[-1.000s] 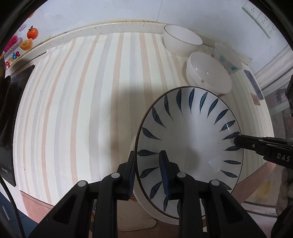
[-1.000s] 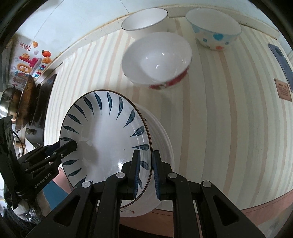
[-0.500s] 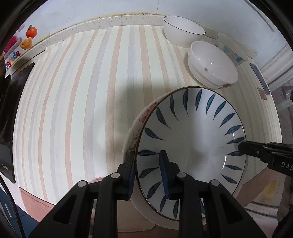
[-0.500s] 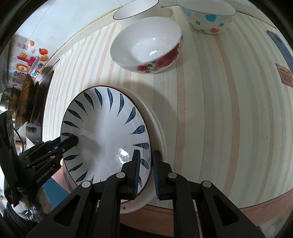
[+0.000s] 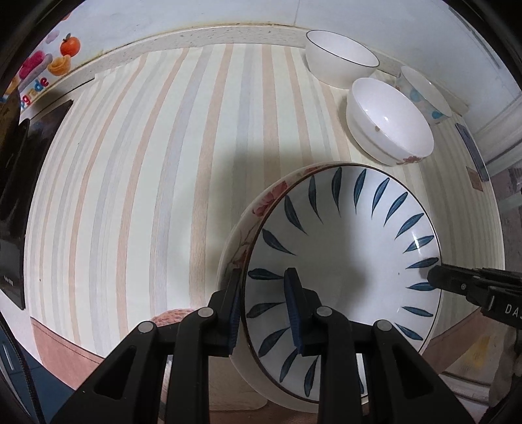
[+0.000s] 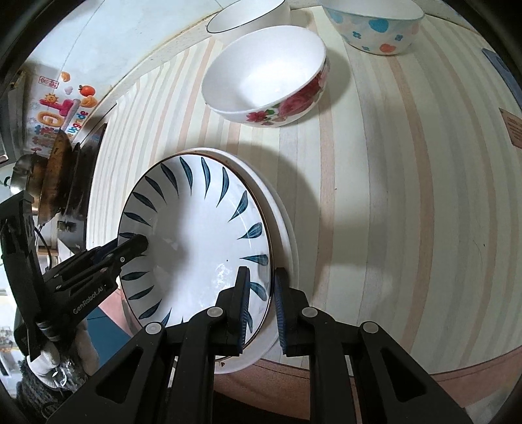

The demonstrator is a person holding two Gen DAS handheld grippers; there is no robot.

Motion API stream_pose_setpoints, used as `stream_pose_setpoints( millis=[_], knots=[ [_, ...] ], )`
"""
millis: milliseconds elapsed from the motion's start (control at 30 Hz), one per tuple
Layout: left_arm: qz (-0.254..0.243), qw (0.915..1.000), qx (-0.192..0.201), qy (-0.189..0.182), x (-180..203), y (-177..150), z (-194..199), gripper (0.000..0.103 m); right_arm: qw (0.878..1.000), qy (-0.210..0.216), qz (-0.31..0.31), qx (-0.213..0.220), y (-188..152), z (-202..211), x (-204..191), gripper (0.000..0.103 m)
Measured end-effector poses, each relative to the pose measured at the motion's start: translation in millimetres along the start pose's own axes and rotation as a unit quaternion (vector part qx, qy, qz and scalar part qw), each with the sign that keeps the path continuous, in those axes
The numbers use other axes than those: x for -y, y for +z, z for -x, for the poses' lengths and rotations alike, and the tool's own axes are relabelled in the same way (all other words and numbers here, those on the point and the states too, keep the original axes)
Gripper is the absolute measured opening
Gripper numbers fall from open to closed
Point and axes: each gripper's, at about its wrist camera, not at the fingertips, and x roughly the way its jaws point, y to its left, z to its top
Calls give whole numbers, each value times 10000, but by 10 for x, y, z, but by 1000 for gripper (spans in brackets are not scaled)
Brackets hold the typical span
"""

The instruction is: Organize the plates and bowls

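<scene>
Striped counter [image 5: 137,182] fills both views. Just ahead of the fingers, the blue-leaf plate [image 5: 342,257] sits on a floral plate [image 5: 261,208] at the near edge. The left gripper [image 5: 262,305] and right gripper [image 6: 261,301] each pinch opposite rims, jaws nearly closed on the upper plate. Stacking looks almost done; next, I judge, both let go and pull back. Beyond, a rose bowl [image 6: 270,78], plain bowl [image 5: 339,62] and heart-print bowl [image 6: 375,26] wait.
</scene>
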Motion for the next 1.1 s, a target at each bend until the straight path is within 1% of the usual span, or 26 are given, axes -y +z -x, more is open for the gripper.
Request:
stream_pose_setpoints(
  millis=[167,367,500,600,733,867,900,967,1000,1033,1100],
  knots=[
    [96,9999,24,-34,-15,-34,-8,23,10000,27,38,-35,27,12,35,18],
    [169,9998,-67,-88,-23,-66,-30,23,10000,44,-44,-39,46,31,48,18],
    [163,9996,-145,-164,-35,-89,-46,23,9999,47,-121,-35,40,55,64,18],
    [133,9998,-111,-139,-45,-114,-14,23,9999,3,-160,-13,24,81,61,18],
    [119,9999,19,-107,-63,-159,135,23,9998,-68,-182,93,-1,169,21,19],
    [36,9995,282,-122,0,-270,472,23,9990,-285,-117,317,-108,401,-117,20],
    [1,9992,369,-120,19,-300,574,23,9986,-345,-82,384,-158,478,-168,27],
    [-81,9983,560,-133,48,-378,802,23,9978,-445,-63,493,-287,626,-274,49],
    [-114,9978,640,-159,74,-431,929,24,9972,-495,-46,552,-364,717,-333,53],
    [-127,9974,694,-167,106,-473,1017,29,9968,-527,-18,606,-423,791,-377,58],
    [-165,9962,832,-201,121,-531,1214,31,9953,-590,29,765,-588,989,-486,60]
  ],
)
